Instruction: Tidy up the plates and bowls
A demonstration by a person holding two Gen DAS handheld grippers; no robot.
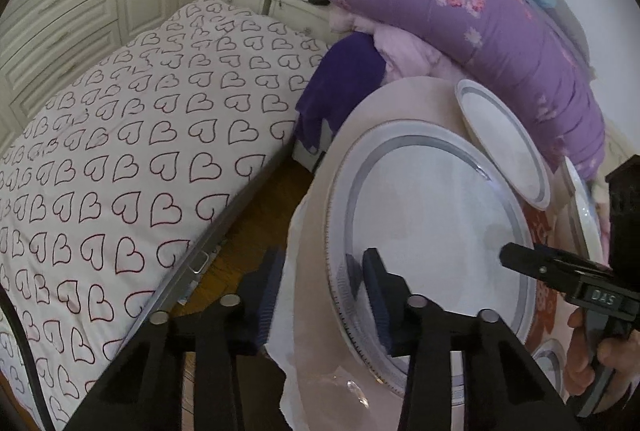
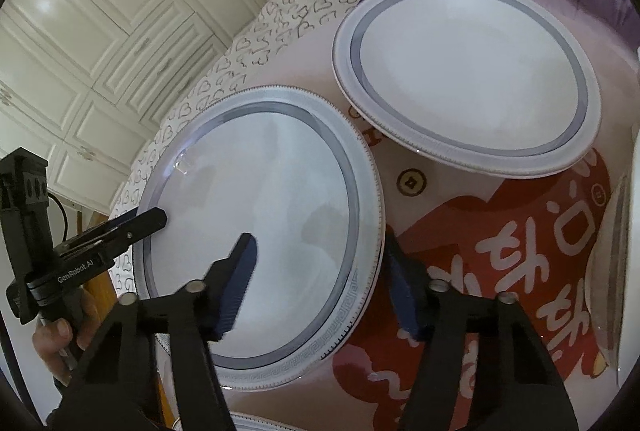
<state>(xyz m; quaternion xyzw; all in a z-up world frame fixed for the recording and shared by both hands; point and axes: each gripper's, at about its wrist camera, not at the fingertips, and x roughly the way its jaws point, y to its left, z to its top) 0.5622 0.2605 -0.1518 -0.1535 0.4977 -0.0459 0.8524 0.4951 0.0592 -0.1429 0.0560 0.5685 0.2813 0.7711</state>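
Note:
A large white plate with a grey ring and patterned rim lies on a round table; it also shows in the right wrist view. A smaller matching plate sits behind it, also seen from the right wrist. My left gripper is open, its jaws straddling the large plate's left rim. My right gripper is open, its jaws straddling the same plate's right rim. The right gripper also shows in the left wrist view, and the left in the right wrist view.
The table wears a red and white printed cloth. Another white dish sits at the table's right edge. A bed with a heart-print cover lies left of the table. Folded purple quilts are piled behind. White cabinets line the wall.

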